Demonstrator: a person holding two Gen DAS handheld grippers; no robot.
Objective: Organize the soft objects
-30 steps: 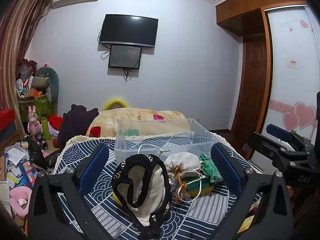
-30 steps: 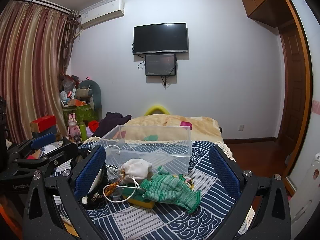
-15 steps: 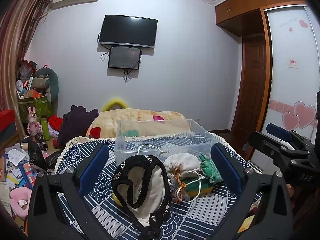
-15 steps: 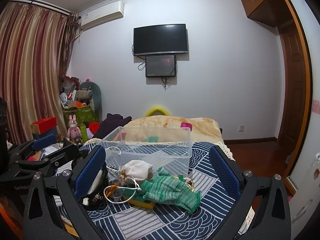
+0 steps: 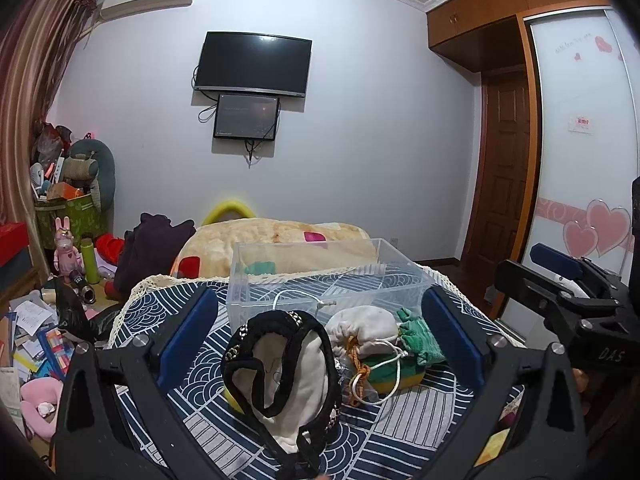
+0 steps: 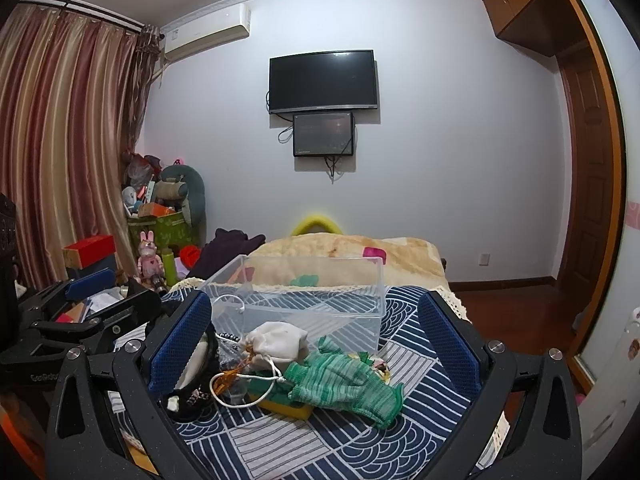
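A pile of soft things lies on the blue patterned cloth (image 5: 208, 396) in front of a clear plastic box (image 5: 320, 276). Nearest in the left wrist view is a white and black fabric piece (image 5: 280, 380), then a white drawstring pouch (image 5: 364, 326), a green knit glove (image 5: 420, 338) and a yellow-green sponge (image 5: 400, 376). My left gripper (image 5: 316, 332) is open and empty above the fabric piece. In the right wrist view the glove (image 6: 340, 380), pouch (image 6: 276, 340) and box (image 6: 304, 304) lie ahead of my open, empty right gripper (image 6: 316, 340).
A beige blanket (image 5: 280, 240) lies behind the box. Clutter with a pink rabbit toy (image 5: 64, 240), bottles and papers fills the floor on the left. A wooden door (image 5: 504, 168) and wardrobe stand on the right. The other gripper shows at the right edge (image 5: 568, 292).
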